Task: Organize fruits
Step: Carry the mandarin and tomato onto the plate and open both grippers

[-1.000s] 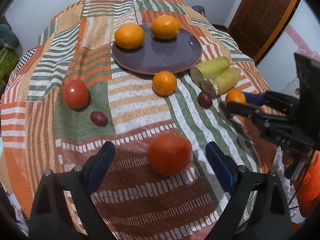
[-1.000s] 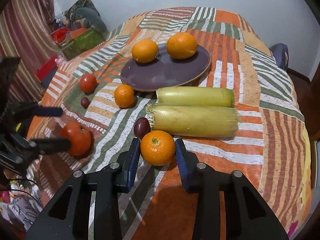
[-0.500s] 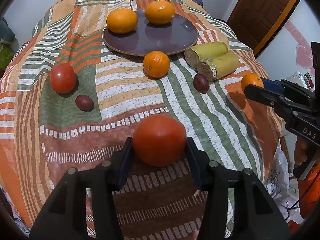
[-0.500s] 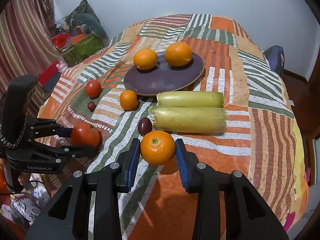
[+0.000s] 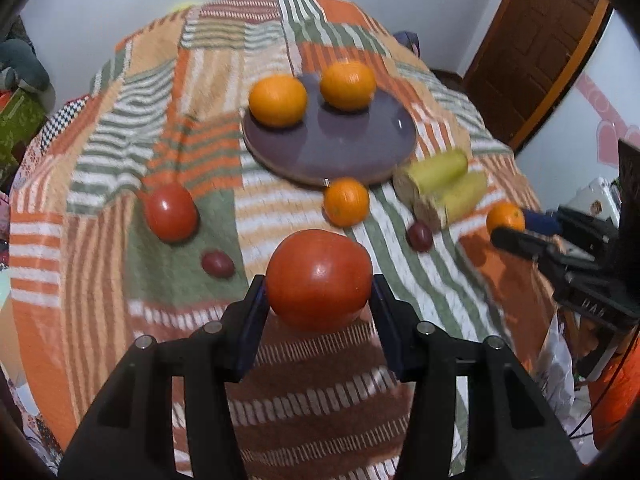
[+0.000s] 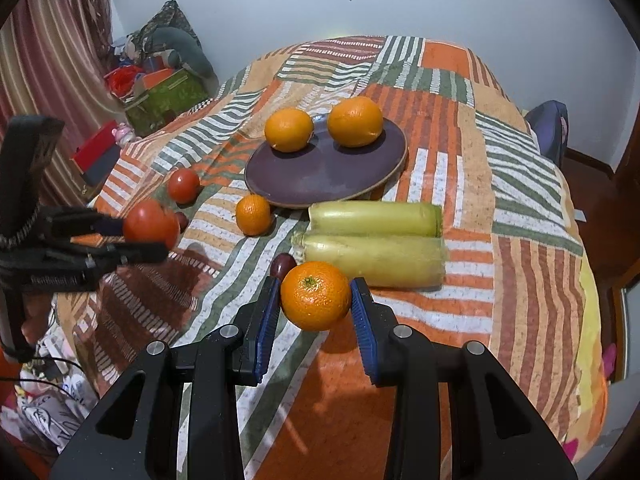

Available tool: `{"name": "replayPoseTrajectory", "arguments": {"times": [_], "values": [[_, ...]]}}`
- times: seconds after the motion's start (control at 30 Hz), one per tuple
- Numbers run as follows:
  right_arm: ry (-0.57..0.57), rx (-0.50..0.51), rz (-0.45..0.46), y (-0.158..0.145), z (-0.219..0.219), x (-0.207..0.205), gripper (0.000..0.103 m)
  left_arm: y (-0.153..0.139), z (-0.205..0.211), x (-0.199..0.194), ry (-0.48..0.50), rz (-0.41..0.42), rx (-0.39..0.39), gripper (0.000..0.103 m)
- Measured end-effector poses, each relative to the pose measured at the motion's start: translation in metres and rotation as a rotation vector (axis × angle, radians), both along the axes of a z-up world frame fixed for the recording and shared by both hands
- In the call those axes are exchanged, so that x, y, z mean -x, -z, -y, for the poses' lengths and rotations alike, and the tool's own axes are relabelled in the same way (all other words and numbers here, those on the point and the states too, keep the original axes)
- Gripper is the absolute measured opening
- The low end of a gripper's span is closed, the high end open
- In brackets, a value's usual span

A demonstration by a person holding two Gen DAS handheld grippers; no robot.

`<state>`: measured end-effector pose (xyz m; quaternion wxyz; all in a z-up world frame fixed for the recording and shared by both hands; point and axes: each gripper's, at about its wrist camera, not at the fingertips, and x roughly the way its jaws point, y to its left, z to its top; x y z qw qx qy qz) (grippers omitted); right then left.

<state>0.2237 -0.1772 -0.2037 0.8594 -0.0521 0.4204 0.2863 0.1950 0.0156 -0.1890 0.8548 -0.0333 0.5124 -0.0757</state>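
My left gripper [image 5: 319,300] is shut on a large red tomato [image 5: 319,279] and holds it above the striped cloth; it also shows in the right wrist view [image 6: 150,224]. My right gripper [image 6: 315,300] is shut on a small orange [image 6: 315,295], lifted off the cloth; it shows at the right of the left wrist view [image 5: 505,218]. A dark purple plate [image 6: 320,178] carries two oranges [image 6: 289,129] [image 6: 355,121]. One loose orange [image 6: 253,214], a second tomato [image 6: 183,185] and two dark plums [image 5: 217,263] [image 5: 419,235] lie on the cloth.
Two pale green sugarcane-like stalks [image 6: 374,256] lie side by side right of the plate. The patchwork cloth [image 6: 520,220] covers a round table. Bags and boxes [image 6: 160,92] sit on the floor at the left. A wooden door [image 5: 536,52] stands at the right.
My left gripper closed on the large tomato and lifted it off the cloth. My right gripper has raised the small orange higher.
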Motion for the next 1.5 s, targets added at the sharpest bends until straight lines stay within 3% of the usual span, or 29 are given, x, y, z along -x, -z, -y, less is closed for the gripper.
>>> {"name": "replayPoseTrajectory", "arguments": {"times": [0.43, 0.97, 1.5], "values": [[-0.019, 0.016, 0.041, -0.008, -0.020, -0.036, 0.033, -0.015, -0.022, -0.051, -0.038, 0.071, 0.005, 0.051], [-0.011, 0.088, 0.072, -0.001, -0.030, -0.104, 0.033, 0.019, -0.037, -0.129, -0.043, 0.031, 0.022, 0.051], [-0.016, 0.178, 0.062, 0.013, -0.039, -0.155, 0.033, 0.051, -0.032, -0.153, -0.006, -0.018, 0.016, 0.051]]}}
